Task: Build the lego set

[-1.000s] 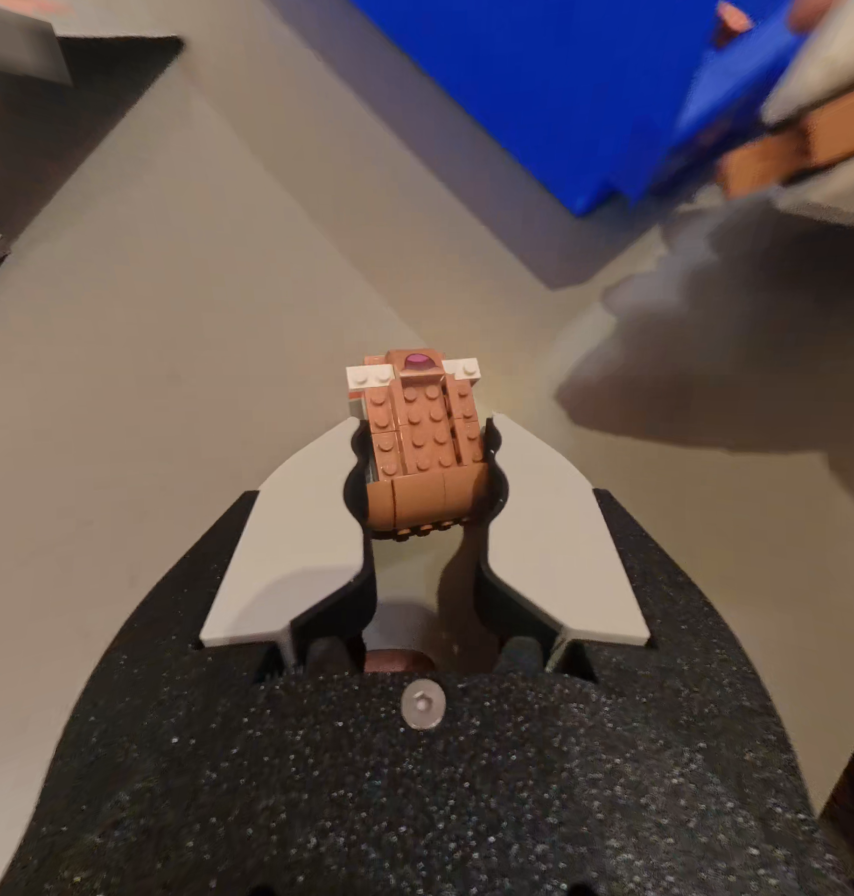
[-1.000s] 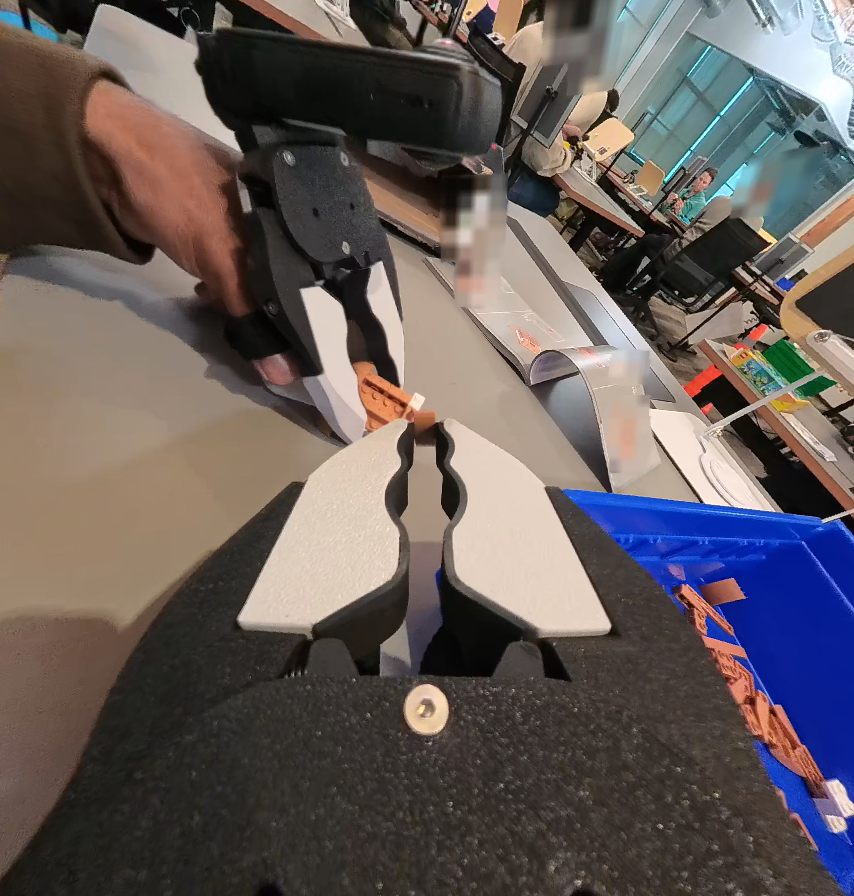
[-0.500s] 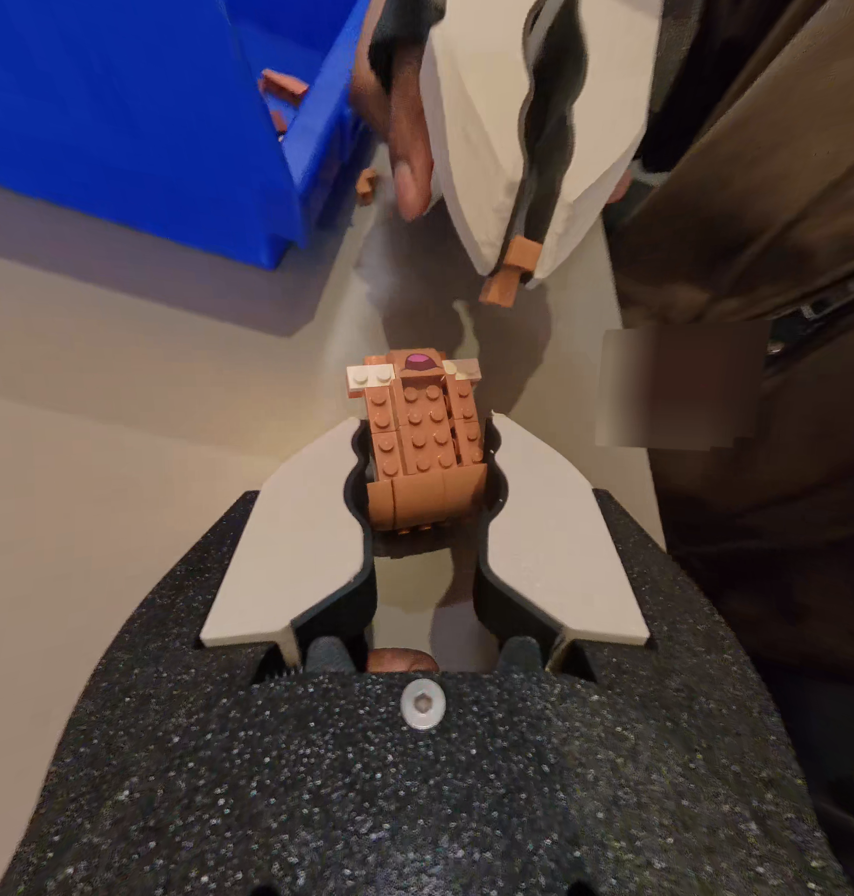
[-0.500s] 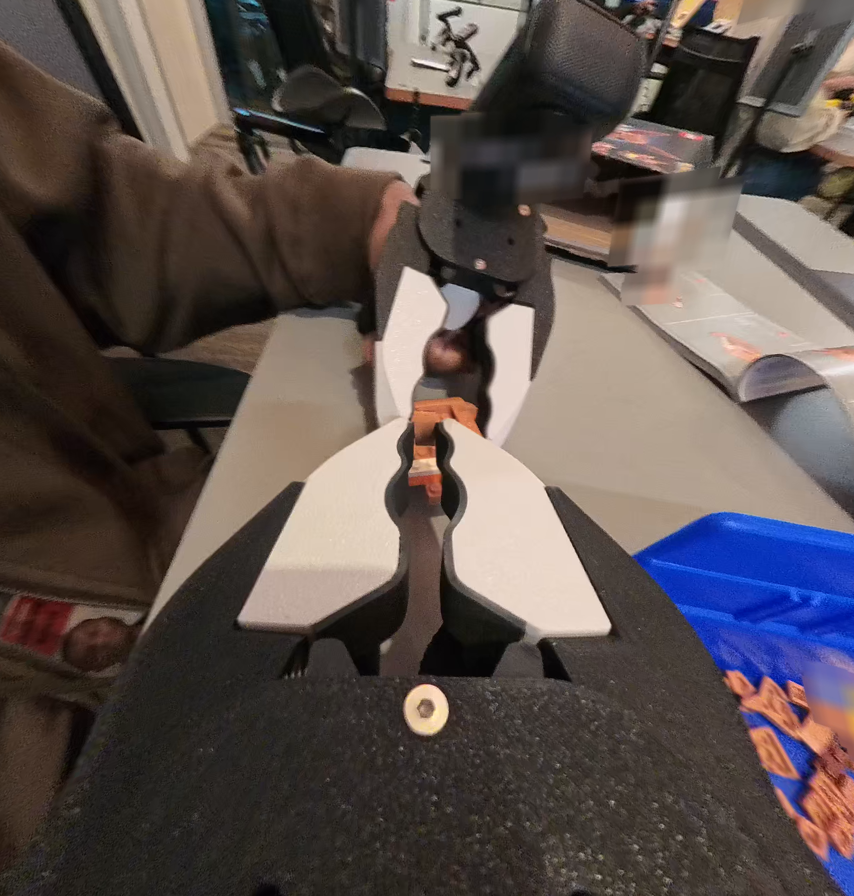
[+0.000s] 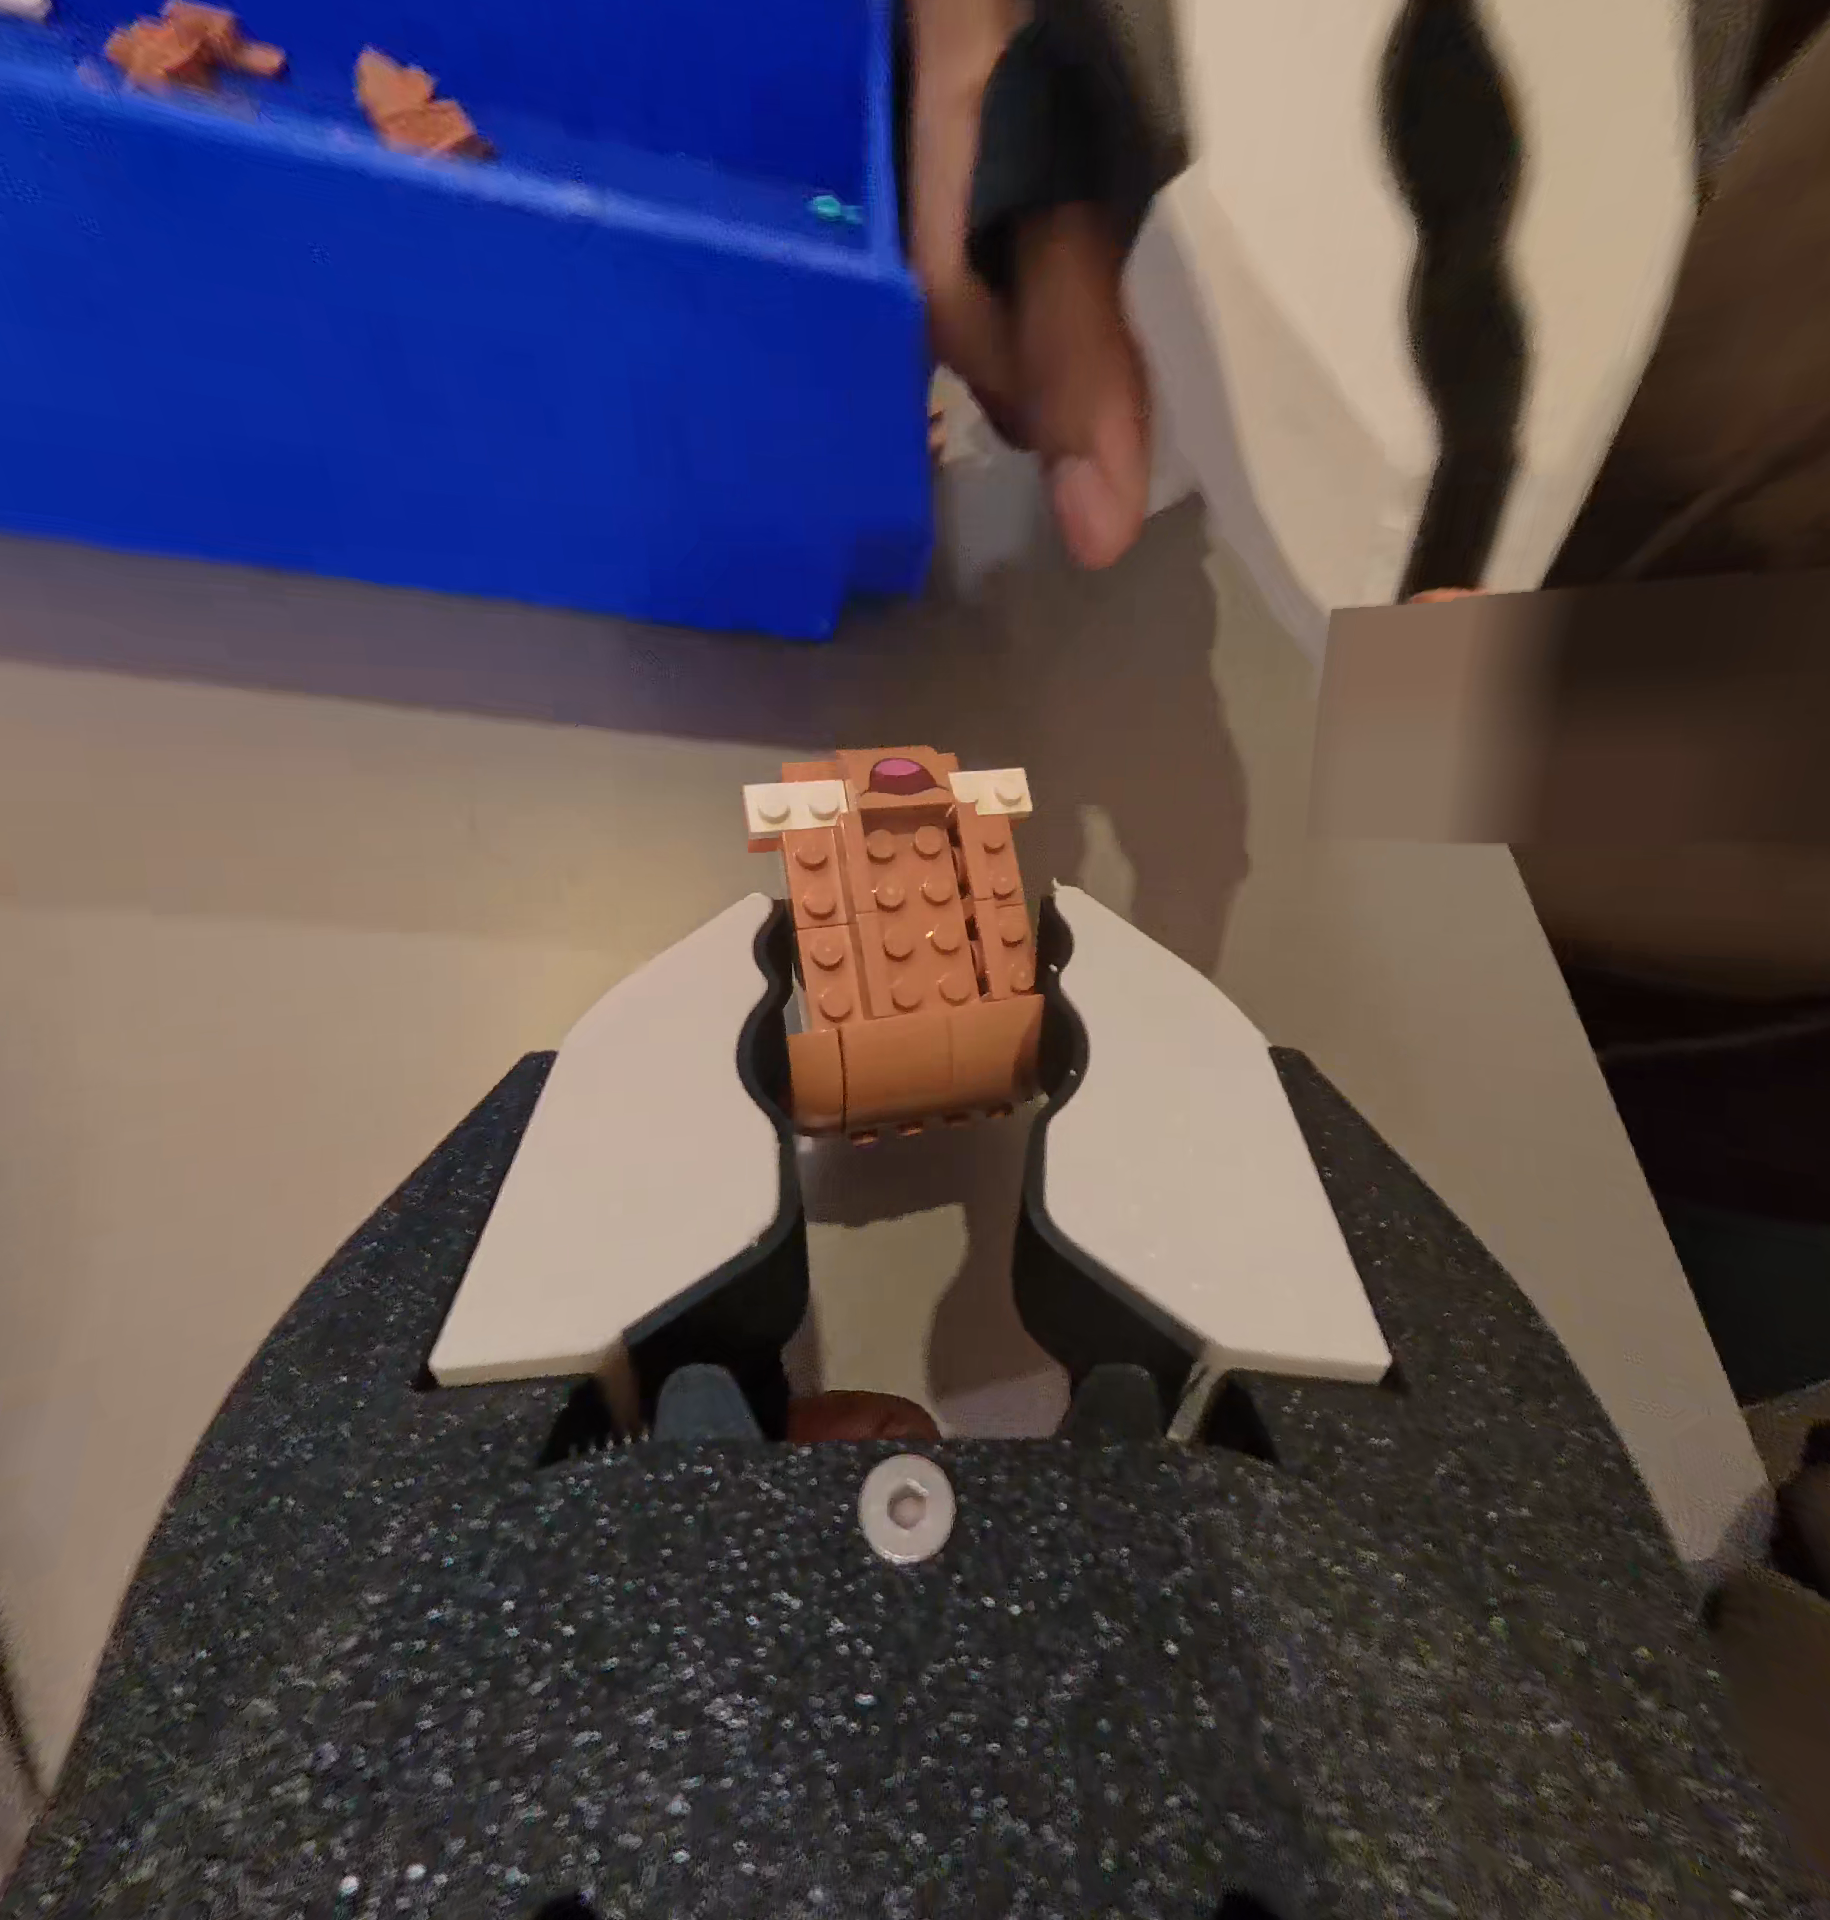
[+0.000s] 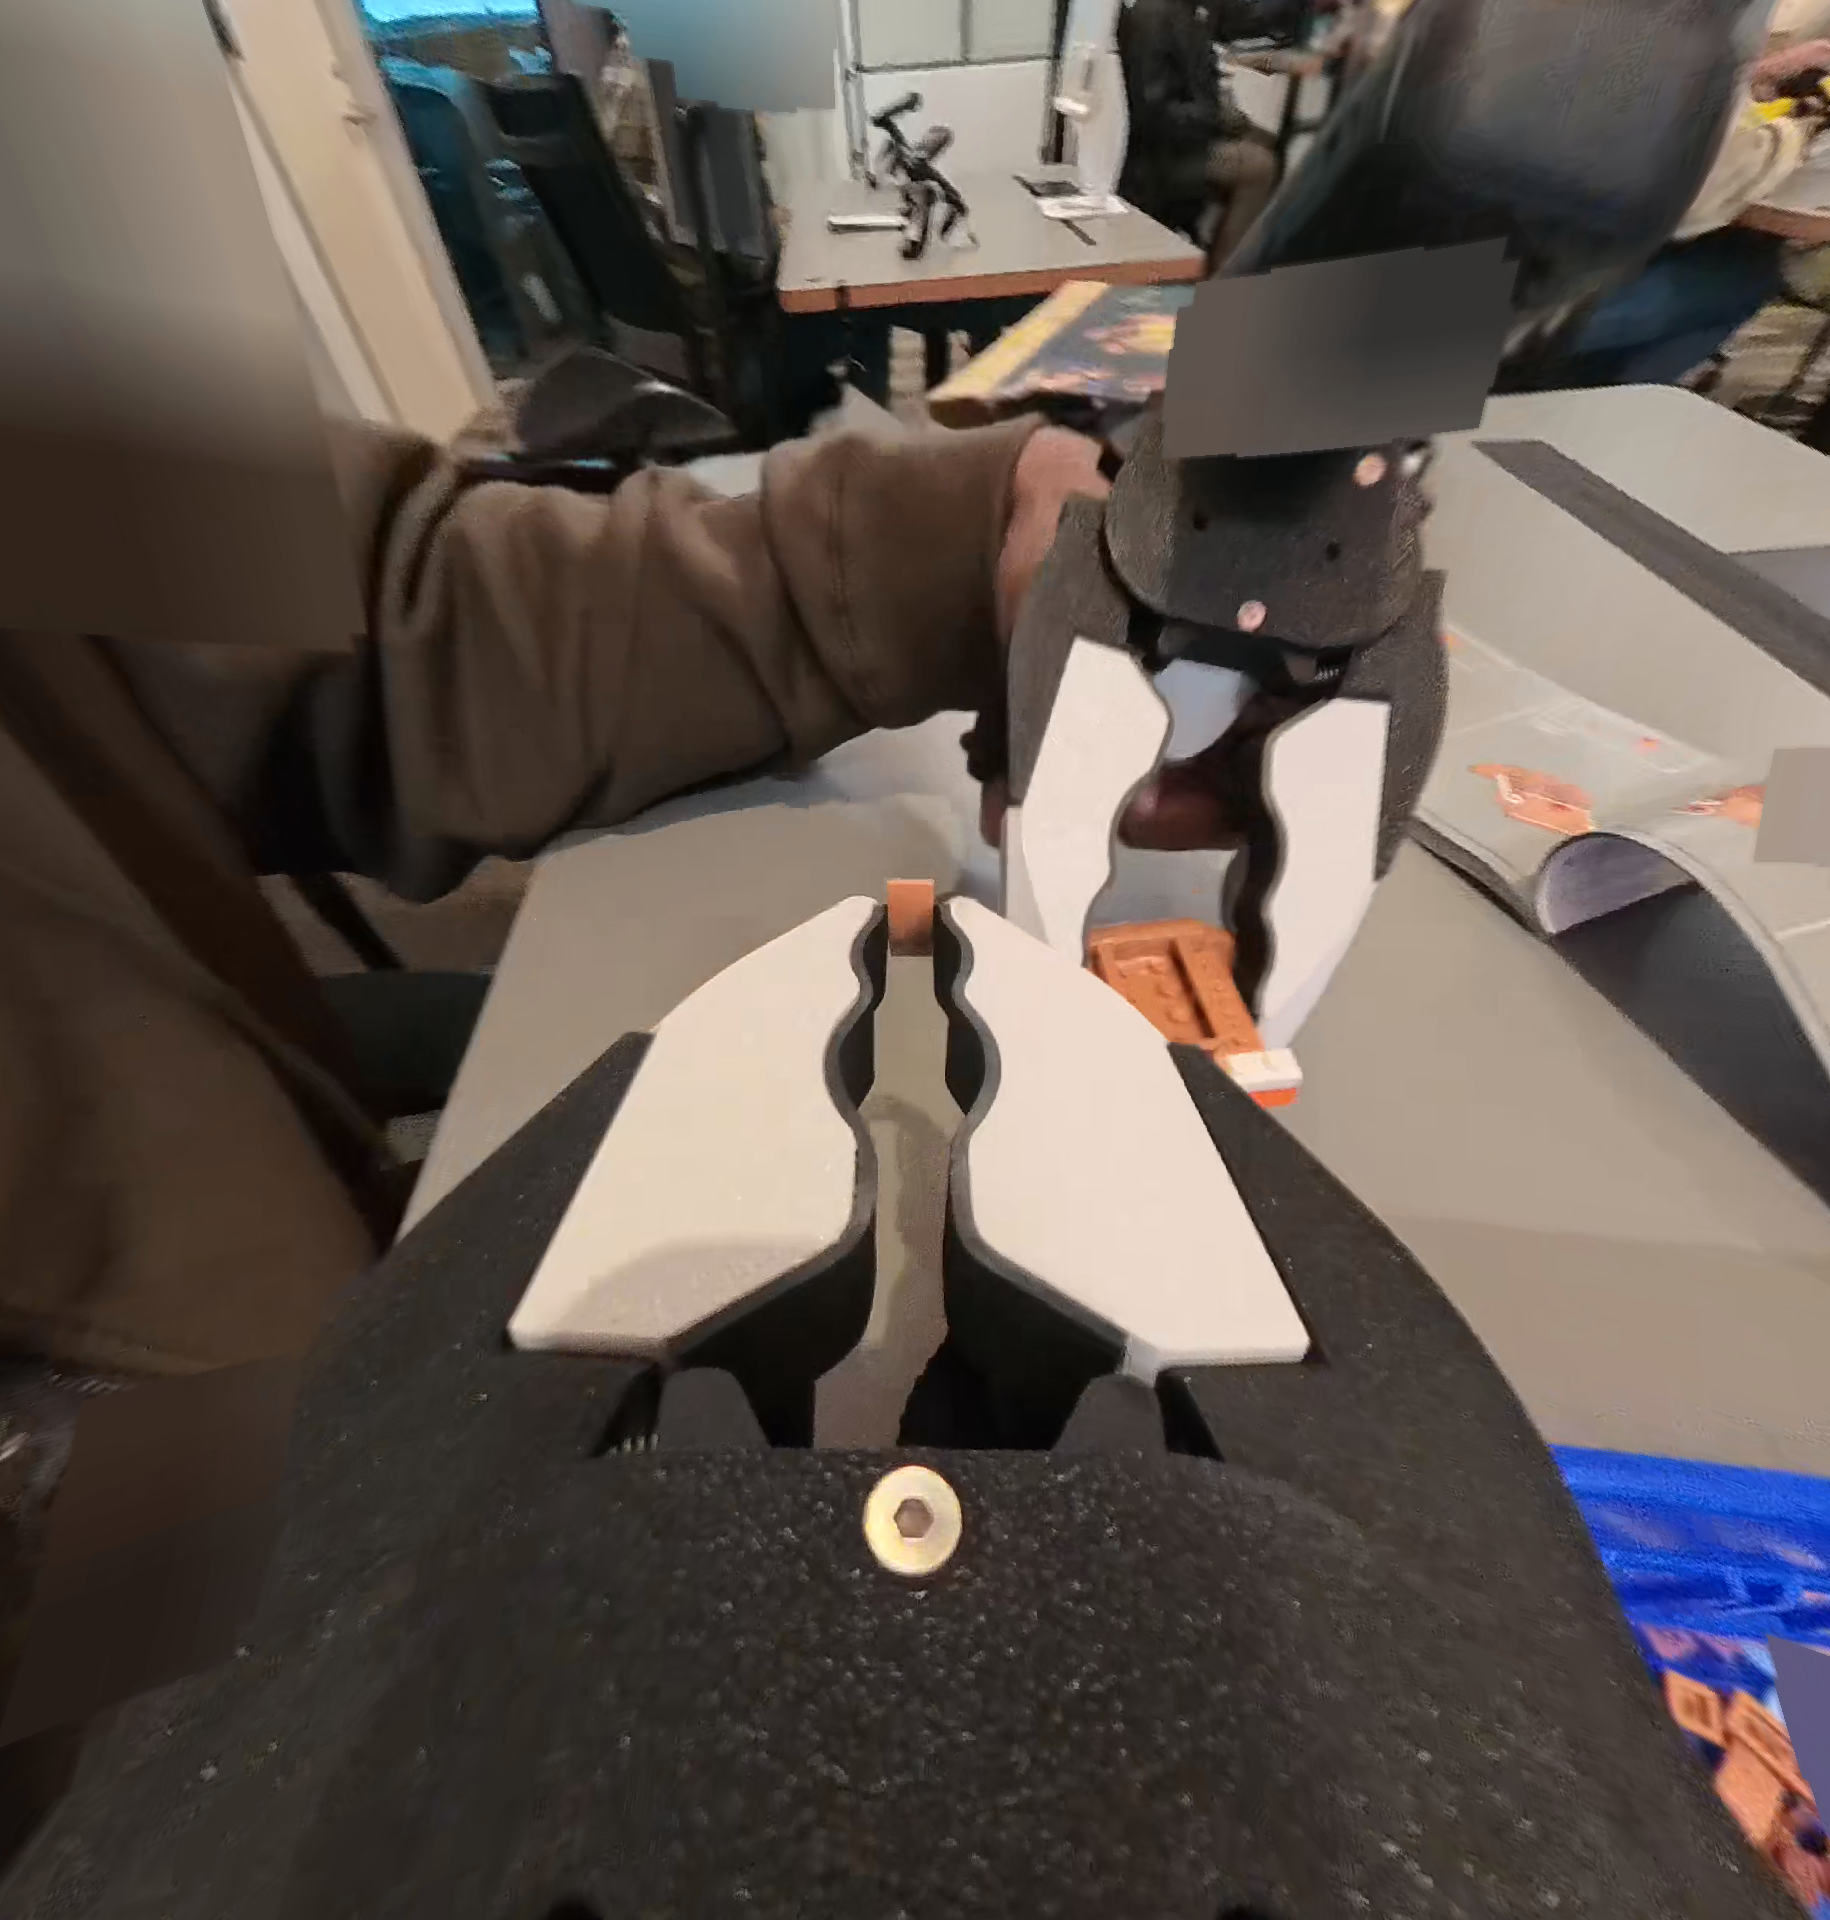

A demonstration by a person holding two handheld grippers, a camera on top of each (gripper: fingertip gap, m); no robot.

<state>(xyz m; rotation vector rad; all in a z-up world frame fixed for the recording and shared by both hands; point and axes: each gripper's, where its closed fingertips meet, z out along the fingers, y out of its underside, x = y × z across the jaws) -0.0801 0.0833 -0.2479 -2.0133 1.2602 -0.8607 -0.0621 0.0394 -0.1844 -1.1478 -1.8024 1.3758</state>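
Grippers first. Left gripper (image 5: 911, 997) clamps the model (image 5: 906, 935), a brown studded sub-assembly with white end plates and a dark red dome at its far end. Both fingers (image 5: 641, 1143) press its flanks; the right wrist view shows the model tilted, its underside exposed and its low end apparently at the table (image 6: 1513, 1195).

Right gripper (image 6: 911, 925) pinches a small brown brick (image 6: 911, 914) at the very fingertips, jaws nearly together. The brick sits left of the model, near but apart.

Progress, as a judgement: the build is partway. Several layers are joined, yet the held brick is not attached, and loose brown parts lie in the blue bin (image 5: 423, 364). How many steps are left cannot be told.

Clearance:
- Model studs face up in the left wrist view; nothing covers them.
- The bin wall stands beyond the model on that view's left, well apart.
- The table edge runs close on that view's right; a sleeve (image 6: 630, 644) crosses there.
- An open booklet (image 6: 1617, 831) lies behind the left gripper.
- Bare table lies between the grippers, giving room to bring the brick across.
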